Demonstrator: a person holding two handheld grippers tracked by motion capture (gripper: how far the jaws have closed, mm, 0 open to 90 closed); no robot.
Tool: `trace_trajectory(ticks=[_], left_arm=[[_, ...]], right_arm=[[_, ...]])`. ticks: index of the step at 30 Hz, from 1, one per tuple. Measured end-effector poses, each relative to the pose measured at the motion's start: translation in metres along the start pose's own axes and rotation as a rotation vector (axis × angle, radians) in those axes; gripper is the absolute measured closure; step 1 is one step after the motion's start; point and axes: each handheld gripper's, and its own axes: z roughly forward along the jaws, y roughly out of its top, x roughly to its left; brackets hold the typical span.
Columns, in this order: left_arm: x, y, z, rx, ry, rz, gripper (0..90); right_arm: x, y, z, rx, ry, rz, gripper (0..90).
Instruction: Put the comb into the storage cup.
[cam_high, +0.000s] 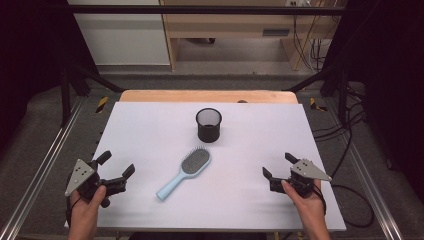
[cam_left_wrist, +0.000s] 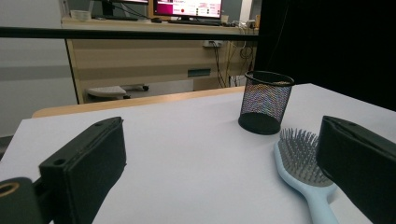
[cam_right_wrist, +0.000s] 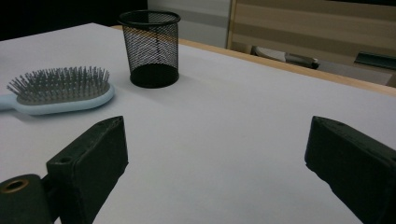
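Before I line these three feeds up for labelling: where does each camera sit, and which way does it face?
High view: above the person's side, looking forward and down at the table; both hands, left gripper and right gripper show.
Left gripper view: low on that gripper, facing the cup and hairbrush between open jaws.
Right gripper view: low, facing across the table, jaws open.
All share cup and hairbrush.
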Motion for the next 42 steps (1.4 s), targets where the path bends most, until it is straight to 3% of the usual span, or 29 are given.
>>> trace_trajectory(ticks=[8, 13, 16, 19, 20, 22, 23, 25, 29, 33, 42], left_arm=[[-0.008, 0.009, -0.003, -0.030, -0.010, -0.013, 2.5], [-0.013, 0.017, -0.001, -0.011, -0.030, -0.010, 2.0], [-0.019, 0.023, 0.004, 0.034, -0.042, 0.007, 2.0], [-0.029, 0.026, 0.013, 0.112, -0.091, 0.014, 2.0], [-0.029, 0.026, 0.013, 0.112, -0.091, 0.014, 2.1], [-0.035, 0.026, 0.018, 0.157, -0.112, 0.033, 2.5], [-0.040, 0.027, 0.021, 0.197, -0.134, 0.036, 2.5], [-0.043, 0.027, 0.023, 0.218, -0.145, 0.042, 2.5], [-0.053, 0.030, 0.030, 0.295, -0.174, 0.098, 2.6], [-0.059, 0.027, 0.037, 0.386, -0.206, 0.116, 2.9], [-0.072, 0.016, 0.051, 0.526, -0.227, 0.165, 3.4]], right_arm=[[-0.005, 0.000, -0.006, -0.031, -0.022, 0.028, 7.0], [-0.004, 0.001, -0.007, -0.037, -0.036, 0.032, 5.9], [-0.005, 0.001, -0.007, -0.038, -0.032, 0.032, 5.7], [-0.004, 0.001, -0.006, -0.033, -0.024, 0.019, 5.7], [-0.004, 0.001, -0.005, -0.032, -0.027, 0.018, 5.8], [-0.003, 0.001, -0.006, -0.032, -0.028, 0.018, 5.7], [-0.002, 0.001, -0.006, -0.032, -0.028, 0.019, 5.8], [-0.002, 0.001, -0.006, -0.034, -0.031, 0.016, 6.2], [-0.001, 0.001, -0.005, -0.029, -0.030, 0.015, 6.6], [-0.001, 0.002, -0.004, -0.018, -0.034, 0.026, 6.7], [0.003, 0.002, -0.002, 0.004, -0.022, 0.002, 6.9]])
